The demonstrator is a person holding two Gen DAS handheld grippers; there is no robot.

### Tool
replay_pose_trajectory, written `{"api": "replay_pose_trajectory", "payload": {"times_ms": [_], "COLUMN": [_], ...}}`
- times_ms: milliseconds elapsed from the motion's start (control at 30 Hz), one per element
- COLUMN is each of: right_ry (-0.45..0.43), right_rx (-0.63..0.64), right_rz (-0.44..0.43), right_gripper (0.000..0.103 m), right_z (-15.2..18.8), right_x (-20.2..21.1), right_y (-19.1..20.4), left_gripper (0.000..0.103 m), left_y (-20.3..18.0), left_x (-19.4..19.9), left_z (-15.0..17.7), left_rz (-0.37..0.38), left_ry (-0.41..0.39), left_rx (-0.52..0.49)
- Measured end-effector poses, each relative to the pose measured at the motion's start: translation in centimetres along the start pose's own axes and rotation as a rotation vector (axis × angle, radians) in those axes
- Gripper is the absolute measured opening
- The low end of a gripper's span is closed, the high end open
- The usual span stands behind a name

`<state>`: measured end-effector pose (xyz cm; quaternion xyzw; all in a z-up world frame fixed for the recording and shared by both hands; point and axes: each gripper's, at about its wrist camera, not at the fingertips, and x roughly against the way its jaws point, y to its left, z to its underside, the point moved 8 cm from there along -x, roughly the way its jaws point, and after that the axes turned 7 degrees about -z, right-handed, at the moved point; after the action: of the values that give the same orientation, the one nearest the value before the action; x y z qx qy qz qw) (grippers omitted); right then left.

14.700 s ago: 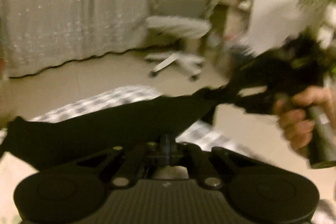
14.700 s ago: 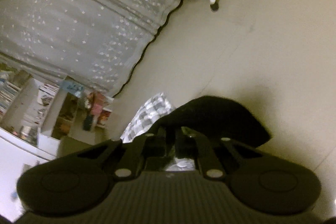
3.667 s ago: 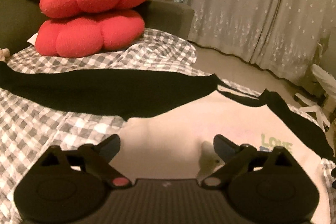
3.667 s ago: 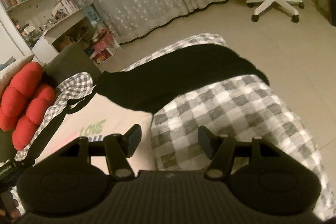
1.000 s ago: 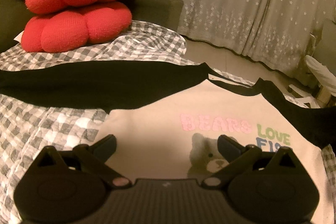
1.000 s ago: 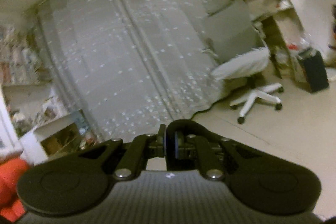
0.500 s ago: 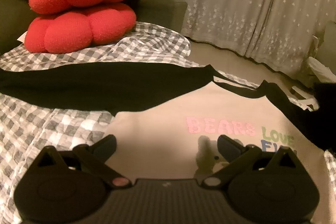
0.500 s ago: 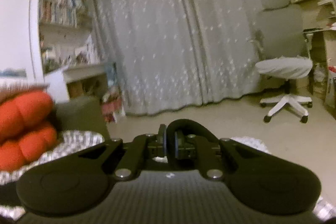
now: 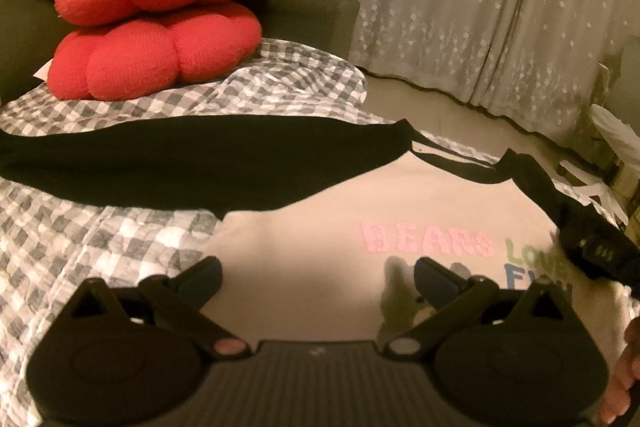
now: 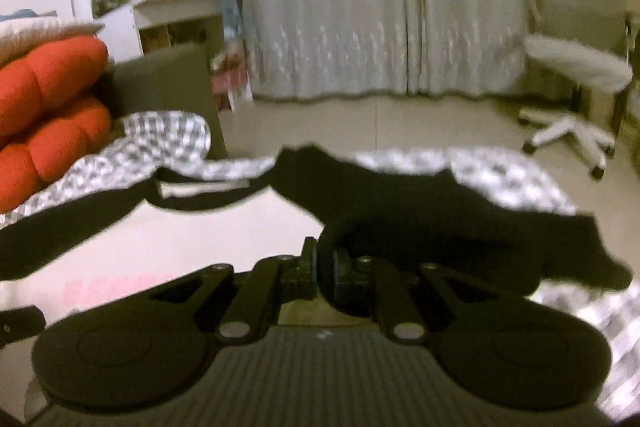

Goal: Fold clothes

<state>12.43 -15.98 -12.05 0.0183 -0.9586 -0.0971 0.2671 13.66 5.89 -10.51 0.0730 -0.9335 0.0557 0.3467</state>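
Lying face-up on the checked bed (image 9: pixel 132 239), the cream shirt (image 9: pixel 312 259) looks soft and light; right claw (image 10: pixel 323 273) pinches its black sleeve (image 10: pixel 420 211), left claw (image 9: pixel 318 277) spread above; grip at seams.

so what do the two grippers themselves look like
Both match: matte black, with a ribbed grey body flanked by two round black discs. The left gripper has dark blue pads and pinkish pivot pins; the right gripper has silvery pivot pins. No cables or sleeves show.
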Motion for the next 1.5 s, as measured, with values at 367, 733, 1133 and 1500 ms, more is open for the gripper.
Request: {"api": "replay_pose_trajectory", "payload": {"times_ms": [367,733,1133,1500], "right_ry": [0.051,0.077,0.053,0.054], "right_rx": [-0.122,-0.232,-0.461,-0.583], "right_rz": [-0.149,-0.145,-0.119,0.018], "right_gripper": [0.06,0.062,0.062,0.062], "right_z": [-0.4,-1.1,-1.6,-1.1], "right_x": [2.1,5.8,6.7,8.2], "right_y": [0.1,-3.2,-7.8,-11.3], "left_gripper": [0.102,0.102,0.102,0.102], "left_y": [-0.6,-1.2,-2.3,-2.7], "left_x": [0.0,0.3,0.5,0.4], "left_z": [0.2,0.3,0.5,0.6], "left_rz": [0.0,0.006,0.009,0.009], "left_ry": [0.004,0.002,-0.002,-0.001], "left_rx": [-0.012,-0.012,-0.035,-0.041]}}
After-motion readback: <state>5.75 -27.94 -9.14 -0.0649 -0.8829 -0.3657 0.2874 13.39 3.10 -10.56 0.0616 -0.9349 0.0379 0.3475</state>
